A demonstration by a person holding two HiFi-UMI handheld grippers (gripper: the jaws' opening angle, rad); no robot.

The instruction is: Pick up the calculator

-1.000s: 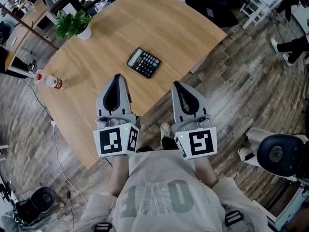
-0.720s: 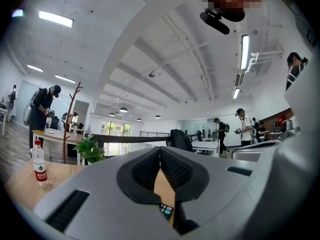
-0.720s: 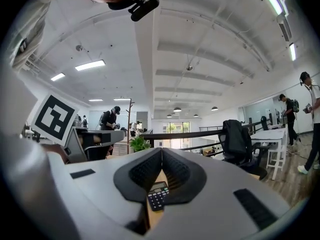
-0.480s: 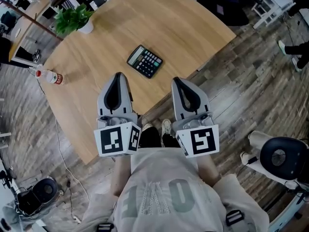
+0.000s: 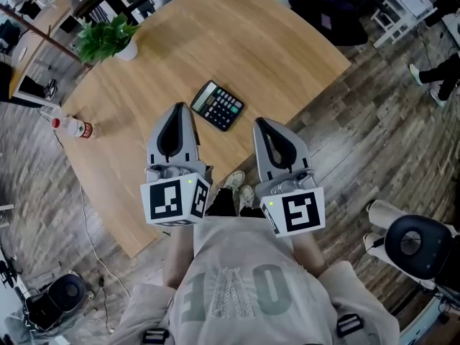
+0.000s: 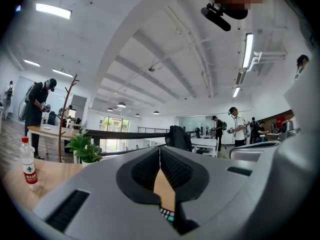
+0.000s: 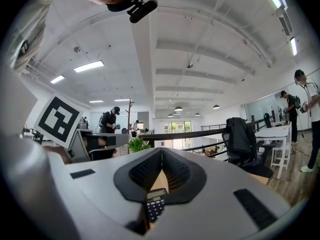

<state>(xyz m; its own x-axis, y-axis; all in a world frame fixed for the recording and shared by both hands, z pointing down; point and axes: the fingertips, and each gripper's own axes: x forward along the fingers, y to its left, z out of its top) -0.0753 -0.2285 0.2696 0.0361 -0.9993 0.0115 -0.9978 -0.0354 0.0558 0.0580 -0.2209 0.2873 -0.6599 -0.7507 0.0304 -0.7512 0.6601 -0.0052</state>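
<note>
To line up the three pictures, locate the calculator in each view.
Head view: calculator in the upper middle.
Left gripper view: calculator corner only, bottom centre, below the shut jaws.
Right gripper view: calculator bottom centre, below the shut jaws.
Shared landmark: potted plant, in all three.

The table (image 5: 237, 42) is smooth matt light wood, the calculator (image 5: 218, 106) dark plastic, the floor (image 5: 359, 135) weathered grey planks
</note>
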